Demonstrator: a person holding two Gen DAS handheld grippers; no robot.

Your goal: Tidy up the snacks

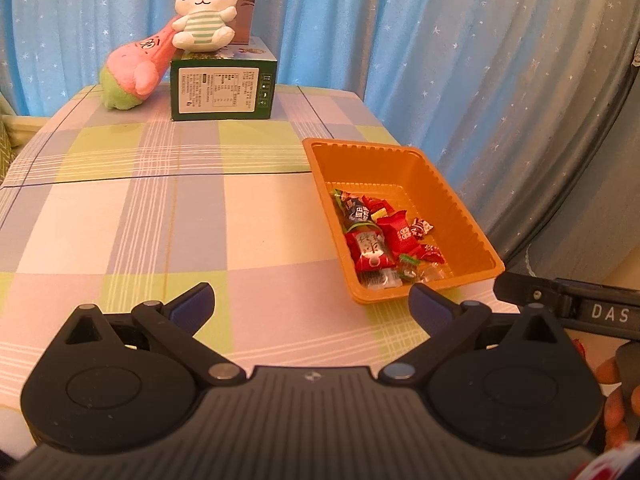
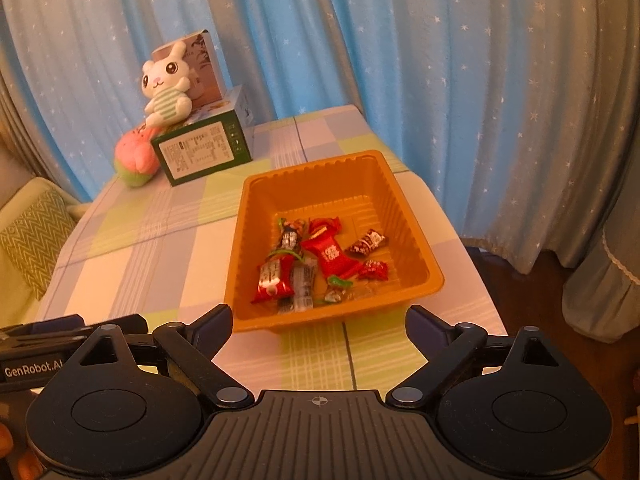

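Wrapped snacks (image 2: pixel 316 260) lie gathered in the orange tray (image 2: pixel 416 236) on the tabletop (image 1: pixel 160 208), toward its near end.

The pieces look light, small and crinkly; their film is likely slippery, so the twisted ends or the flat middle of the larger red packet (image 2: pixel 330 254) seem the best hold. The tray appears thin and flexible, best taken by its rim. Left gripper (image 1: pixel 310 306) and right gripper (image 2: pixel 319 326) both hover near the tray's near edge, jaws wide apart, holding and touching nothing. No loose snack is visible outside the tray.
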